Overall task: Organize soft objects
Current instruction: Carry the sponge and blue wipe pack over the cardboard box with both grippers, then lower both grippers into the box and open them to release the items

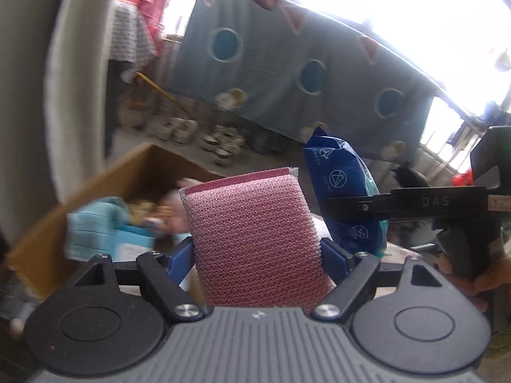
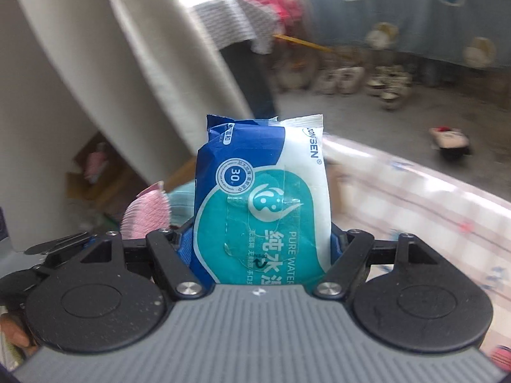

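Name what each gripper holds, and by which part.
Left gripper: pink mesh scrubbing sponge, pinched across its lower side edges. Right gripper: blue-and-teal wet-wipes packet, clamped across its lower sides.

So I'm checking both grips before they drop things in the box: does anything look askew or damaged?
Nothing looks damaged. The pink sponge sits slightly tilted in the left claw, and the wet wipes pack stands upright in the right claw. The cardboard box already holds a jumble of items, too blurred to judge.

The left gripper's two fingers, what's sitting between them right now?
A pink mesh sponge stands upright between the left gripper fingers, clamped on both sides. The left wrist view shows this; the right wrist view catches only its edge.
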Demonstrator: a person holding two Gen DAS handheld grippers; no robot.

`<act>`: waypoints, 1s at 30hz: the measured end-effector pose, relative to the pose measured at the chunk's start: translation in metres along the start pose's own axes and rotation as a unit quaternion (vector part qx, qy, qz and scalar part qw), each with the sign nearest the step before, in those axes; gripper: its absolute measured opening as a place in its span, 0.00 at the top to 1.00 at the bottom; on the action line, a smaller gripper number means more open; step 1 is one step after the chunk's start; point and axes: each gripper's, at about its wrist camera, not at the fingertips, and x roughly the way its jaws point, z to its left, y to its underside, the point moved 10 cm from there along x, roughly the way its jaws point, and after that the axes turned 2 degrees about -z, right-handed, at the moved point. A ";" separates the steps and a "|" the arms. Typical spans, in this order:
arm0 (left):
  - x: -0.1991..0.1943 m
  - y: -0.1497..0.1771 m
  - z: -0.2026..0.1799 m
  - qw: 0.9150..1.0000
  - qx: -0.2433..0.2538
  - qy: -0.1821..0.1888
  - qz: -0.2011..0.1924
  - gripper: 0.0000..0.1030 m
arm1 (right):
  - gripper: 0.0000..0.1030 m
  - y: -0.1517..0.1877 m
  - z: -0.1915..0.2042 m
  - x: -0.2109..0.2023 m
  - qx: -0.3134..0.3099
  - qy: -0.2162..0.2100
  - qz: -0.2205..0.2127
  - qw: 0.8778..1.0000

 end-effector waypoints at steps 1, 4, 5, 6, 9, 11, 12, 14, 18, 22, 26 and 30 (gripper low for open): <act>-0.005 -0.001 0.013 1.000 -0.001 -0.010 -0.001 0.19 | 0.29 -0.001 0.014 0.012 0.002 -0.015 0.007 1.000; -0.011 0.000 0.047 0.999 -0.004 -0.046 0.002 0.19 | 0.29 0.001 0.050 0.046 0.009 -0.053 0.027 0.998; -0.013 0.001 0.058 0.998 -0.005 -0.056 0.006 0.19 | 0.29 0.002 0.064 0.060 0.012 -0.065 0.037 0.997; -0.013 0.003 0.069 0.998 -0.007 -0.066 0.010 0.19 | 0.29 0.003 0.075 0.072 0.016 -0.076 0.045 0.996; -0.009 0.007 0.101 0.995 -0.013 -0.093 0.021 0.19 | 0.29 0.013 0.104 0.113 0.023 -0.100 0.078 0.992; -0.003 0.009 0.122 0.993 -0.022 -0.113 0.029 0.19 | 0.29 0.023 0.118 0.136 0.015 -0.098 0.100 0.990; -0.001 0.010 0.131 0.992 -0.028 -0.116 0.031 0.19 | 0.29 0.029 0.124 0.148 0.007 -0.094 0.113 0.989; 0.007 0.014 0.145 0.991 -0.032 -0.121 0.041 0.19 | 0.29 0.037 0.127 0.166 0.016 -0.096 0.137 0.986; 0.020 0.018 0.169 0.990 -0.038 -0.130 0.048 0.19 | 0.29 0.054 0.122 0.184 0.007 -0.086 0.166 0.982; 0.028 0.018 0.184 0.989 -0.051 -0.134 0.047 0.19 | 0.29 0.066 0.112 0.197 -0.007 -0.088 0.199 0.976; 0.024 0.020 0.200 0.988 -0.062 -0.138 0.036 0.19 | 0.28 0.084 0.112 0.219 -0.080 -0.085 0.249 0.962; 0.027 0.016 0.208 0.987 -0.065 -0.140 0.033 0.19 | 0.28 0.114 0.118 0.237 -0.168 -0.075 0.318 0.930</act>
